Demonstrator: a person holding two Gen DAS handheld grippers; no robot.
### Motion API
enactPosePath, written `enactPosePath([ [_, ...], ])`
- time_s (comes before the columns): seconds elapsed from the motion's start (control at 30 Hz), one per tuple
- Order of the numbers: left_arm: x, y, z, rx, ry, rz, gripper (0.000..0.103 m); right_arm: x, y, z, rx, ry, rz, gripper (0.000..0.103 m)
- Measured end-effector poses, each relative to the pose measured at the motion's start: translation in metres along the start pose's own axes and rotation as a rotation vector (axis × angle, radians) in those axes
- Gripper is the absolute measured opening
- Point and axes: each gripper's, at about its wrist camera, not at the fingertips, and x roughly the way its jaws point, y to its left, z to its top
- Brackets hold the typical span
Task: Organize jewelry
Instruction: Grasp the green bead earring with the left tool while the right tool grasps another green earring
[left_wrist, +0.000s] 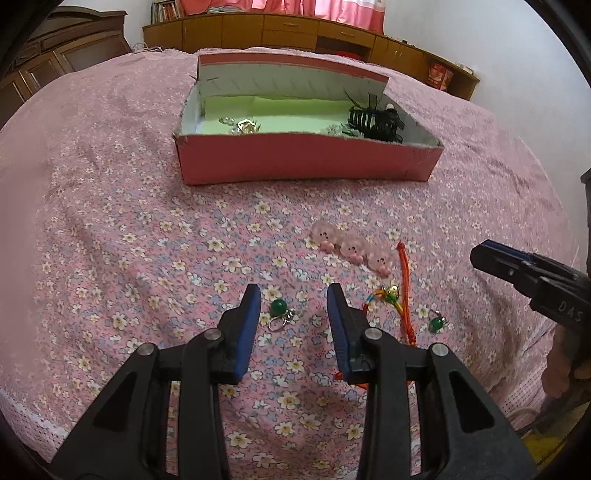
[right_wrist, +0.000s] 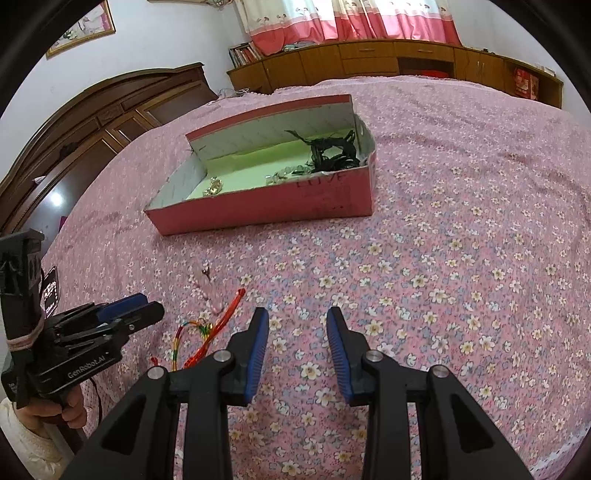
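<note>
On the flowered bedspread (left_wrist: 147, 221) the left gripper (left_wrist: 294, 301) hovers with jaws released around a green-stone ring (left_wrist: 279, 312); the right gripper (right_wrist: 297, 325) also hangs open over bare cloth; three pink pig clips (left_wrist: 351, 249), a red cord charm (left_wrist: 400, 295) and another green ring (left_wrist: 437, 323) lie nearby; beyond sits the pink box (left_wrist: 306, 158), holding a black hair claw (left_wrist: 373, 120).

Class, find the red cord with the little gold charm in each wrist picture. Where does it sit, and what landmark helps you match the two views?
Left wrist: red cord lies lower right, right of the left gripper.
Right wrist: lower left, left of the right gripper.
Shared landmark: the pink box beyond it.
</note>
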Motion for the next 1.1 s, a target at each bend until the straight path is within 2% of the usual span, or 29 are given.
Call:
enactPosePath([
  [0.07,0.004,0.000,-0.001,0.004,0.010,0.003,0.026,0.001,0.001,-0.002,-0.001,0.007,0.001,0.035],
  [0.3,0.017,-0.001,-0.002,0.009,0.029,0.016,0.006,0.003,0.003,-0.006,-0.005,0.020,0.004,0.035],
  [0.73,-0.004,0.011,0.002,-0.039,-0.022,-0.016,0.005,0.000,0.015,-0.009,-0.043,0.031,0.032,0.035],
  [1.1,-0.018,0.023,-0.001,-0.078,-0.054,-0.015,0.005,0.010,0.038,-0.018,-0.106,0.087,0.087,0.035],
])
